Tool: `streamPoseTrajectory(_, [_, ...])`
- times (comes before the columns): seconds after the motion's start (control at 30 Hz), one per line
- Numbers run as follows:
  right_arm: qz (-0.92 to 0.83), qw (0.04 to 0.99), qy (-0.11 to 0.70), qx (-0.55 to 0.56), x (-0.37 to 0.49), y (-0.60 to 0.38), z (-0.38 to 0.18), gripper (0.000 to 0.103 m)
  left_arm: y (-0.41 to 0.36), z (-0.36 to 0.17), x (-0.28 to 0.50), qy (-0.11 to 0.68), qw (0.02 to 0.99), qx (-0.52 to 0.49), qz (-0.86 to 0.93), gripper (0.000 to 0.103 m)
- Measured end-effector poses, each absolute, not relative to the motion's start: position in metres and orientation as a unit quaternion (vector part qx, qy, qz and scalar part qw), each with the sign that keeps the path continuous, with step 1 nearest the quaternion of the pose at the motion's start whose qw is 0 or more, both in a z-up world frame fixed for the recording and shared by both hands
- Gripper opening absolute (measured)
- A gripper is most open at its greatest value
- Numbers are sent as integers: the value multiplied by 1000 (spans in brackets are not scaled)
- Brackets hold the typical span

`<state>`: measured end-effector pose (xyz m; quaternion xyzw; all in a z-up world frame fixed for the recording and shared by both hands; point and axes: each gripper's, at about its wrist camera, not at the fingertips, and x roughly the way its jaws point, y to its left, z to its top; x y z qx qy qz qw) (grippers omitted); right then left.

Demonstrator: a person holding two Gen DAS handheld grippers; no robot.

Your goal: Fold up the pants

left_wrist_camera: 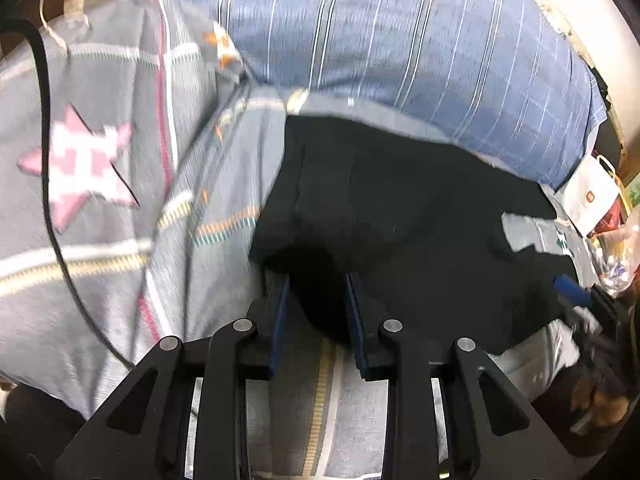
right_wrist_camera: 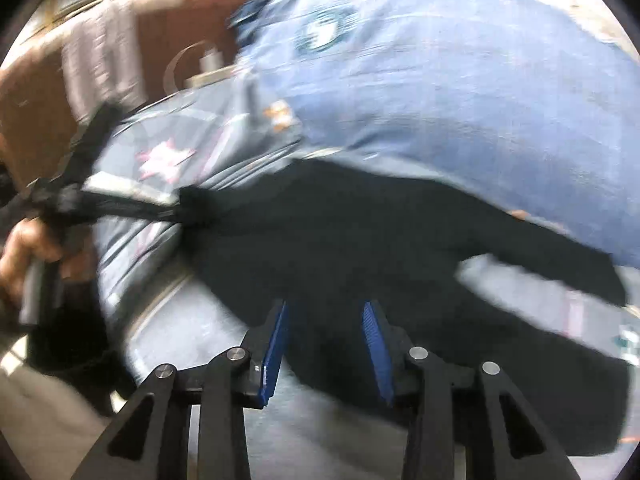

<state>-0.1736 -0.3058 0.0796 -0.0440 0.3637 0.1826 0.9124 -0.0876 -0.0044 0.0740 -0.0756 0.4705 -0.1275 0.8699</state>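
Left gripper parted to a middling gap, blue pads standing either side of a dark hanging fold of the pants, fold lying in the gap but not pinched as far as visible; right gripper likewise spread, somewhat wider, blue pads splayed outward with black cloth of the pants between and beyond the tips, no clamping to be seen; both views smeared by motion blur, the right more so. Pants black, spread across the middle of a grey sheet, nearest edge drooping toward the left fingers, a grey patch of sheet showing through at the right side; from the right wrist, pants stretched in a broad band from left to right, one narrow end drawn out toward the left hand, which grips the other tool's handle at the frame's left edge. Sheet patterned with pale stripes and a pink star, same star blurred in the right view; thin black cable running down over the sheet at left. Beyond the pants, a blue striped pillow touching their far edge, seen also as a pale blue mass; brown headboard at upper left of the right view; white bag and clutter at the far right edge of the left view.
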Motion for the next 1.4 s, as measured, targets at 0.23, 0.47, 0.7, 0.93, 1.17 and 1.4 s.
streamPoseTrajectory(0.23, [68, 915, 398, -16, -142, -368, 60, 37, -17, 85, -79, 457, 873, -90, -147, 44])
streamPoseTrajectory(0.47, [-6, 891, 446, -85, -105, -365, 24, 37, -44, 44, -64, 491, 856, -79, -142, 60])
streamPoseTrajectory(0.7, [46, 905, 422, -1, -101, -391, 42, 41, -42, 49, -44, 484, 856, -82, -161, 61])
streamPoseTrajectory(0.93, [221, 893, 377, -105, -30, -356, 73, 49, -51, 66, 29, 481, 848, -70, -212, 83])
streamPoseTrajectory(1.17, [291, 846, 412, -173, 52, -333, 59, 49, -72, 59, 108, 513, 809, 29, -285, 83])
streamPoseTrajectory(1.4, [330, 805, 456, -185, 101, -335, 25, 50, -96, 30, 147, 537, 768, 131, -323, 83])
